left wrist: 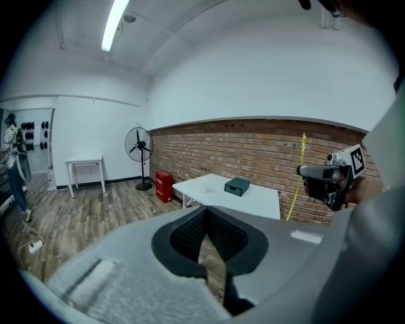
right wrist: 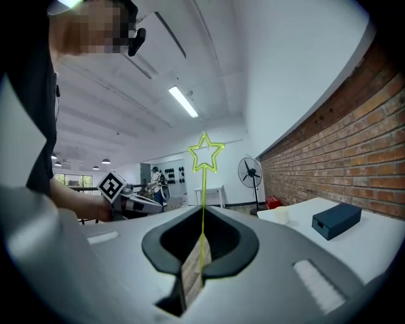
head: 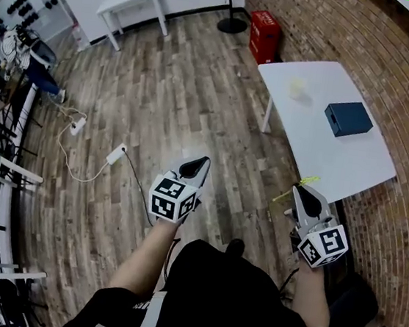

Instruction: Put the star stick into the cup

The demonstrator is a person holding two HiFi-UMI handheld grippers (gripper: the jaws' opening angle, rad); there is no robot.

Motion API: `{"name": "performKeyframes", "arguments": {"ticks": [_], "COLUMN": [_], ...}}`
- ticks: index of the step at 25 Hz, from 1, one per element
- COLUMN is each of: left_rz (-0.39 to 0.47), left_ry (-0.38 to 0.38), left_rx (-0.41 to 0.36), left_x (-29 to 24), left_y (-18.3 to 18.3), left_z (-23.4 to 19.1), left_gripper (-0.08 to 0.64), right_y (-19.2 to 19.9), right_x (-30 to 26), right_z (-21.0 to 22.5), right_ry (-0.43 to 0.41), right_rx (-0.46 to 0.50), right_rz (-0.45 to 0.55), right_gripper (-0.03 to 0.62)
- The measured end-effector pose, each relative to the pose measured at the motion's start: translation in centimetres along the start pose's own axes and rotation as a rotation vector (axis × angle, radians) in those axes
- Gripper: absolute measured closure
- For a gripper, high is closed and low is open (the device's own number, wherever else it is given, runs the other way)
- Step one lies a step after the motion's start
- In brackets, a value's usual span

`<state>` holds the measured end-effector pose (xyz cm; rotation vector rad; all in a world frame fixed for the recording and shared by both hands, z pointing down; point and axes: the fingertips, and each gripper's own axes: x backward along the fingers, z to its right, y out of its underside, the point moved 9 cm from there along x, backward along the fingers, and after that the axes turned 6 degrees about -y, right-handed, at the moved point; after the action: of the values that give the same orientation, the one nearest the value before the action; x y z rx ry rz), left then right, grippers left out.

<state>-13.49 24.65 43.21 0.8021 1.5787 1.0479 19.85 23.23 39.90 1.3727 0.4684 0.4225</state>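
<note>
My right gripper (head: 302, 192) is shut on a thin yellow star stick (right wrist: 204, 190). The stick stands up from between the jaws, its star outline at the top. In the head view the stick (head: 295, 189) shows just off the near corner of the white table (head: 337, 164). A small pale cup (head: 297, 87) stands at the table's far end, well ahead of the gripper, and also shows as the cup (right wrist: 281, 215) in the right gripper view. My left gripper (head: 193, 168) hangs over the wooden floor to the left, jaws together with nothing held.
A dark blue box (head: 348, 118) lies on the table right of the cup. Beyond the table stand a red crate (head: 265, 35) and a floor fan (head: 231, 11). A small white side table (head: 131, 6) is at the back. Cables and a power strip (head: 115, 155) lie on the floor left.
</note>
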Motion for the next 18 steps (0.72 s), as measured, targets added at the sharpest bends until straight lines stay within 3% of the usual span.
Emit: {"name": "performKeyframes", "arguments": {"ticks": [11,18], "left_rz": [-0.019,0.011], "left_ry": [0.05,0.104], "left_rx": [-0.003,0.004], "left_x": [-7.7,-16.7], "left_y": [-1.6,-3.9], "left_z": [-0.6,-3.5], "left_gripper": [0.554,0.554], "right_y": [1.2,0.1], "right_x": [0.5,-4.2], "right_z": [5.9,11.4], "right_ry": [0.117,0.169], "right_rx": [-0.102,-0.067], "right_rz": [0.013,-0.015], "right_gripper": [0.584,0.584]}}
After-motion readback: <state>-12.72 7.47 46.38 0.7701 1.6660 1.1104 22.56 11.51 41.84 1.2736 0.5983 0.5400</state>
